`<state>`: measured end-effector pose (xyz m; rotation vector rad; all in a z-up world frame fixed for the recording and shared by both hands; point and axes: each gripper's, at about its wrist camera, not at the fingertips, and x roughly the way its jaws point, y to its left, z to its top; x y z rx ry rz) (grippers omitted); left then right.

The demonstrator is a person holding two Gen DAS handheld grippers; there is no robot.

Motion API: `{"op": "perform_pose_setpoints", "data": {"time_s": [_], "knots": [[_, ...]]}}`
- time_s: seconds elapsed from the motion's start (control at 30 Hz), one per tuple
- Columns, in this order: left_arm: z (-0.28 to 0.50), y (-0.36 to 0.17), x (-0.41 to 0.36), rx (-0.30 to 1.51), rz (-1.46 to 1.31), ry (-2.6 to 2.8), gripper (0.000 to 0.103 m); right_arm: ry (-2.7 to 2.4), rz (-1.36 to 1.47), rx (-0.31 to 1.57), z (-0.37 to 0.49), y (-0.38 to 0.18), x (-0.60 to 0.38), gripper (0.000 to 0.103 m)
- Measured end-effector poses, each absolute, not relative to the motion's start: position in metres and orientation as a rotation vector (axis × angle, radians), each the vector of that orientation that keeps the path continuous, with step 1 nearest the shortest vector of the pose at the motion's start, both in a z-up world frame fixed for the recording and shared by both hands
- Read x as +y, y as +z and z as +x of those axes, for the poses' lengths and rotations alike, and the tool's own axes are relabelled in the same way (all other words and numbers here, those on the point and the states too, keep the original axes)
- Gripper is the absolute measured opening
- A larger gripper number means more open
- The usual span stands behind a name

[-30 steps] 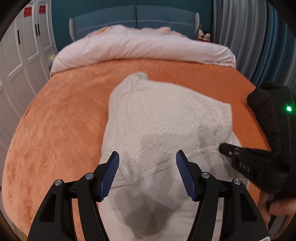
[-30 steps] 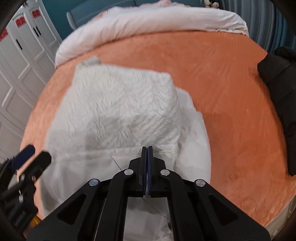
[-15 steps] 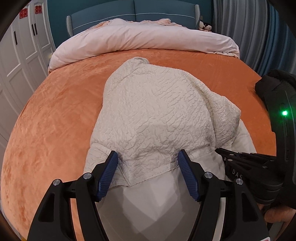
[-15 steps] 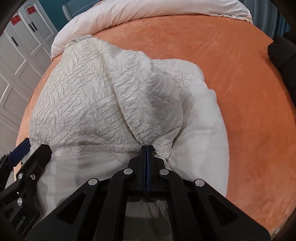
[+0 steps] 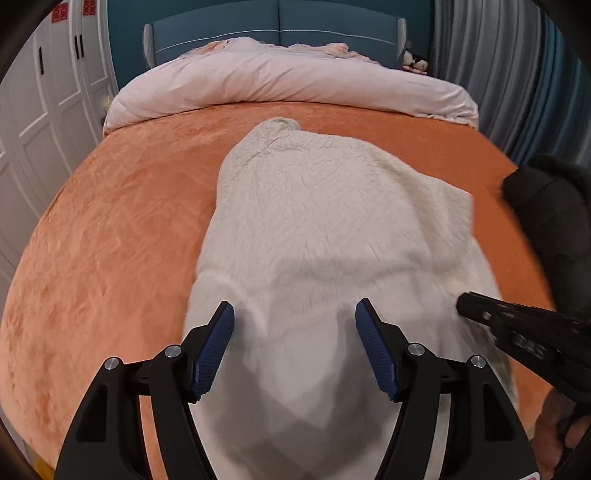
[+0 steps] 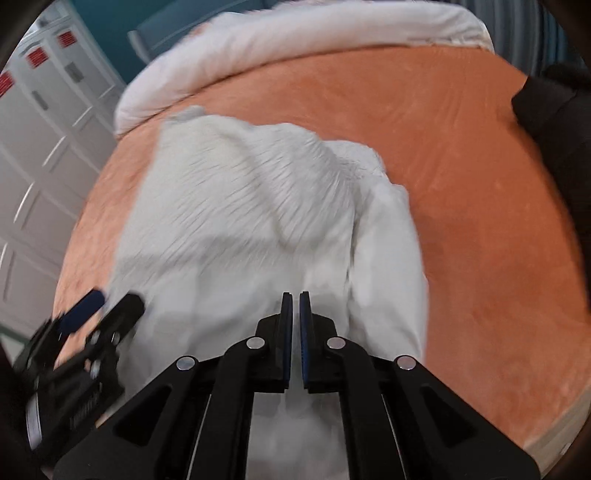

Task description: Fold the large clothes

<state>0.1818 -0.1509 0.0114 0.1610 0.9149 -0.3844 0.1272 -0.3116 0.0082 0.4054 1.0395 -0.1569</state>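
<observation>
A large cream, crinkle-textured garment (image 5: 325,221) lies partly folded on the orange bedspread (image 5: 110,229); it also shows, blurred, in the right wrist view (image 6: 240,206). My left gripper (image 5: 295,336) is open and empty, its blue pads above the garment's near part. My right gripper (image 6: 295,310) has its jaws a narrow slit apart with nothing seen between them, just above the garment's near edge. It shows at the right of the left wrist view (image 5: 480,314). The left gripper shows blurred at lower left of the right wrist view (image 6: 99,306).
A black garment (image 5: 554,206) lies on the bed's right side, also in the right wrist view (image 6: 554,110). A pale pink duvet (image 5: 288,77) is bunched at the teal headboard (image 5: 277,29). White wardrobe doors (image 5: 44,92) stand left. Grey curtains (image 5: 498,55) hang right.
My right gripper's jaws, shut on the garment's edge before, have parted slightly and the cloth has dropped out. The raised fold has settled flatter. Both grippers have drawn back a little.
</observation>
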Motion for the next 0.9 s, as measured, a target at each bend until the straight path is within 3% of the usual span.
{"op": "perform_pose_setpoints", "data": {"time_s": [0.13, 0.3, 0.57, 0.8, 0.9], "knots": [[0.154, 0.013, -0.134, 0.954, 0.174, -0.418, 0.065, -0.120, 0.408, 1.100, 0.088, 0.011, -0.294, 0.004], [0.136, -0.010, -0.127, 0.989, 0.217, -0.412, 0.066, -0.140, 0.416, 1.206, 0.063, -0.029, -0.282, 0.001], [0.135, -0.034, -0.132, 1.004, 0.276, -0.393, 0.070, -0.156, 0.415, 1.188, 0.061, -0.061, -0.274, 0.000], [0.133, -0.037, -0.135, 1.000, 0.293, -0.376, 0.071, -0.147, 0.463, 1.192, 0.058, -0.054, -0.281, 0.001], [0.133, -0.033, -0.134, 1.007, 0.287, -0.375, 0.072, -0.177, 0.521, 1.160, 0.050, -0.027, -0.296, 0.006]]}}
